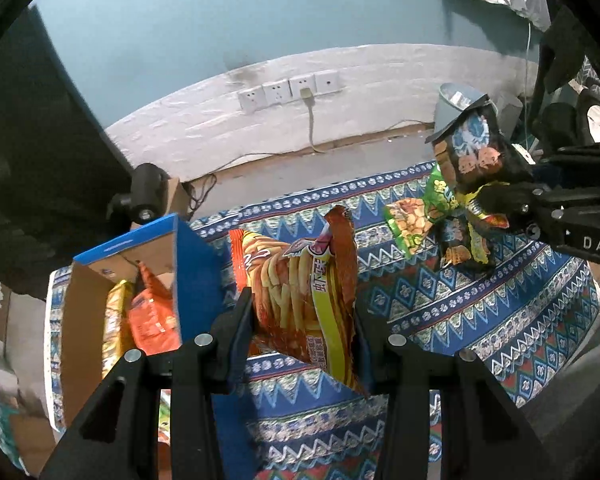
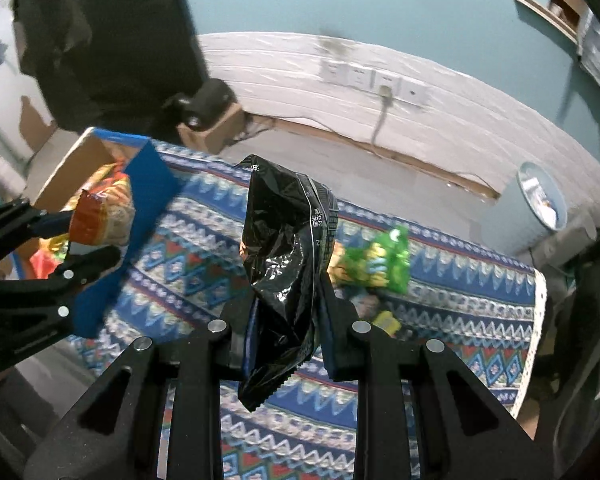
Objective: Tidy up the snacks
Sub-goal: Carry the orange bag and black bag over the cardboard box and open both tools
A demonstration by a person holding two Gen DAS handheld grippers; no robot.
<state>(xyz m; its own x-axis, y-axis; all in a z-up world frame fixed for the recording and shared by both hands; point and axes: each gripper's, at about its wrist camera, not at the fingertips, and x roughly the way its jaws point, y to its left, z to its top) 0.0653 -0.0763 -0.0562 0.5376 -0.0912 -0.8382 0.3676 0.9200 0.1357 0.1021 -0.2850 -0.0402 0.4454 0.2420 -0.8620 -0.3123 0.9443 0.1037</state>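
Left wrist view: a crinkled red-and-orange foil bag printed with pale fried sticks and a yellow stripe [image 1: 304, 296] hangs clamped between the black fingers of the left gripper [image 1: 300, 320], lifted clear of the blue, zigzag-patterned cloth covering the surface [image 1: 480, 312]. Just to its left stands an open cardboard box with blue outer walls [image 1: 196, 272], orange and yellow packets already inside. At right, the right gripper [image 1: 496, 204] pinches a glossy black snack bag with cartoon faces [image 1: 476, 148], also held aloft. From the right wrist, that black bag [image 2: 288, 264] shows its plain, wrinkled back, squeezed tight between the fingers. A green snack packet [image 2: 380, 264] lies on the cloth beyond it. Both grippers angle steeply downward.
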